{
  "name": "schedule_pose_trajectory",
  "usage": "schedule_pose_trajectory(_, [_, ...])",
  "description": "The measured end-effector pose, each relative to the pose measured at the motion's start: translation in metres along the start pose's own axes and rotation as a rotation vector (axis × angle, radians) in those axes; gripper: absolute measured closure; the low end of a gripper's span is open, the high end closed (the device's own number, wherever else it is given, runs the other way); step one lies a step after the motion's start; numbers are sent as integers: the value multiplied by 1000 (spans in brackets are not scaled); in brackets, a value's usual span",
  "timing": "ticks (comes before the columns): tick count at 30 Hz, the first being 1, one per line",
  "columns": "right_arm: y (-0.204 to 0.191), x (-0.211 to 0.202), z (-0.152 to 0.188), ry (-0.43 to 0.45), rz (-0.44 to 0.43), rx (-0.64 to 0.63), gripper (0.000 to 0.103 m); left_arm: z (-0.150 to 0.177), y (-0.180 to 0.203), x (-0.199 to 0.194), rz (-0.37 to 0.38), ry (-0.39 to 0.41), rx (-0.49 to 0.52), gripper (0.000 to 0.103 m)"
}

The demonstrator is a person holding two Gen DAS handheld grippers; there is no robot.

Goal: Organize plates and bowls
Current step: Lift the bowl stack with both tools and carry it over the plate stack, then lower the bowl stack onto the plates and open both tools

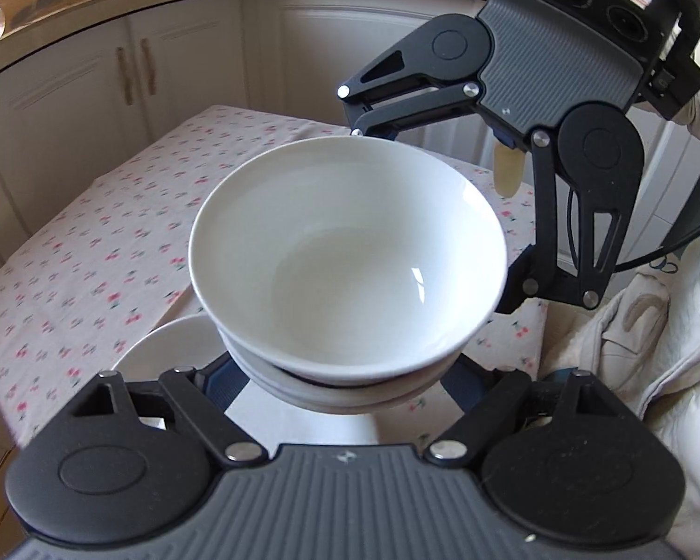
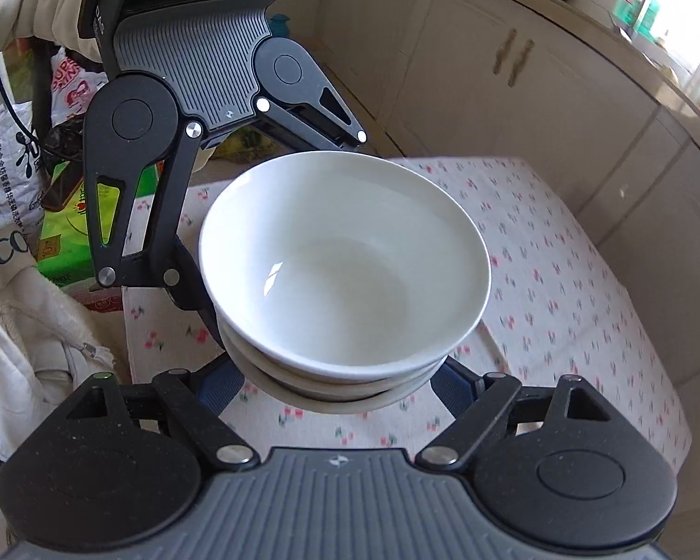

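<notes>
Both the left gripper point(image 1: 345, 373) and right gripper point(image 2: 340, 373) clasp the stacked white ceramic bowls point(image 1: 347, 252) from opposite sides, steadying them above the floral-clothed counter point(image 1: 116, 214).

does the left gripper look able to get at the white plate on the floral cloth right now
Probably not. The left gripper and right gripper both clamp the stacked white bowls, which hang over the white plate on the floral cloth.

We see a table under a white cloth point(image 1: 116, 214) printed with small red flowers, and cream cabinet doors point(image 1: 135, 70) at eleven o'clock behind it. Above them runs a cluttered counter point(image 2: 630, 14), with bright daylight at two o'clock.
</notes>
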State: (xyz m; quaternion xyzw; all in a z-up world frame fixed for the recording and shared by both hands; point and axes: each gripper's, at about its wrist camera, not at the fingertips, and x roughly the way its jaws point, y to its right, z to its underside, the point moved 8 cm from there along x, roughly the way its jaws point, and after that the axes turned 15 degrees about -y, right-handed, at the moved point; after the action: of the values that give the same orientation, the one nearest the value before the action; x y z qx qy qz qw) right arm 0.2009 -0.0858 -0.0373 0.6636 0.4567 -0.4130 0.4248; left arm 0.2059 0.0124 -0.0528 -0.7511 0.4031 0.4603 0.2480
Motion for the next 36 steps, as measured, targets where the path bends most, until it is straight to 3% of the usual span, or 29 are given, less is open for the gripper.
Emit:
schedule_pose_trajectory(7, [-2,25,-47,9,-28,-80,13,29,-30,-9,-58,-6,-86,16])
schedule_pose_trajectory(13, [0,50,-68,-14,-49,-106,13,48,-44,-4,-62,-17,-128,16])
schedule_pose_trajectory(36, [16,79,-70,-50,-101,-41,13,57,-57,9,-7,-5,-161,16])
